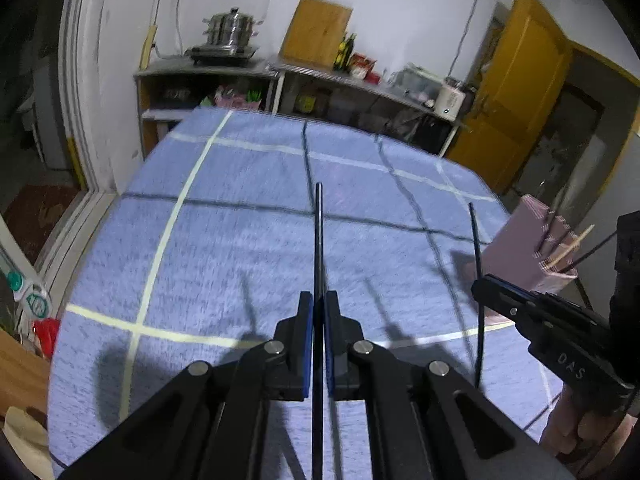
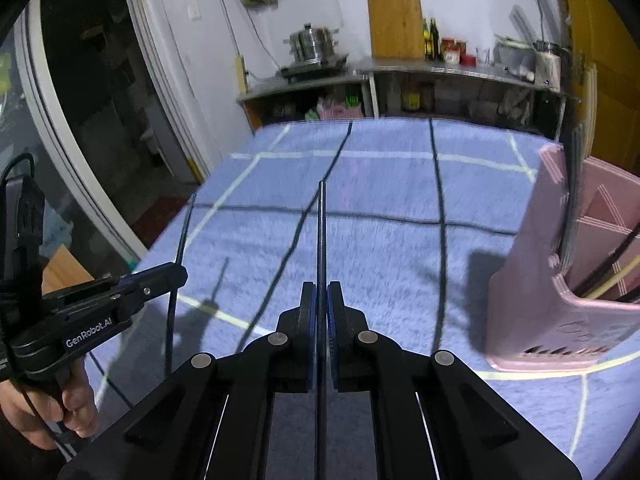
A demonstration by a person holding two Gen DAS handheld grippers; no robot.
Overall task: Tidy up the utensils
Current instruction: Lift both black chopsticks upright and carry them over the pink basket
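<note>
A table (image 1: pixel 224 248) draped in a blue towel-like cloth (image 2: pixel 380 240) with pale and dark grid lines fills both views, and behind it a counter (image 2: pixel 440 68) along the white wall carries a steel steamer pot (image 1: pixel 232 28), a wooden board (image 2: pixel 395 26) and some bottles. At the right edge of the table stands a pink utensil holder (image 2: pixel 552 292) with several compartments; dark sticks and 1 pale wooden stick lean inside it, though which compartment each sits in is hard to tell. The left gripper (image 1: pixel 319 308) is held above the cloth with its blue pads pinching a thin dark chopstick (image 1: pixel 319 240), which runs straight out between the fingers and clear of the table. The right gripper (image 2: pixel 321 300) is held the same way, its pads squeezed onto a second dark chopstick (image 2: pixel 321 240) that points toward the far end of the table. In each wrist view the other gripper shows at the side with its own stick crossing its tip. A hand (image 2: pixel 60 408) wraps the left gripper's handle.
</note>
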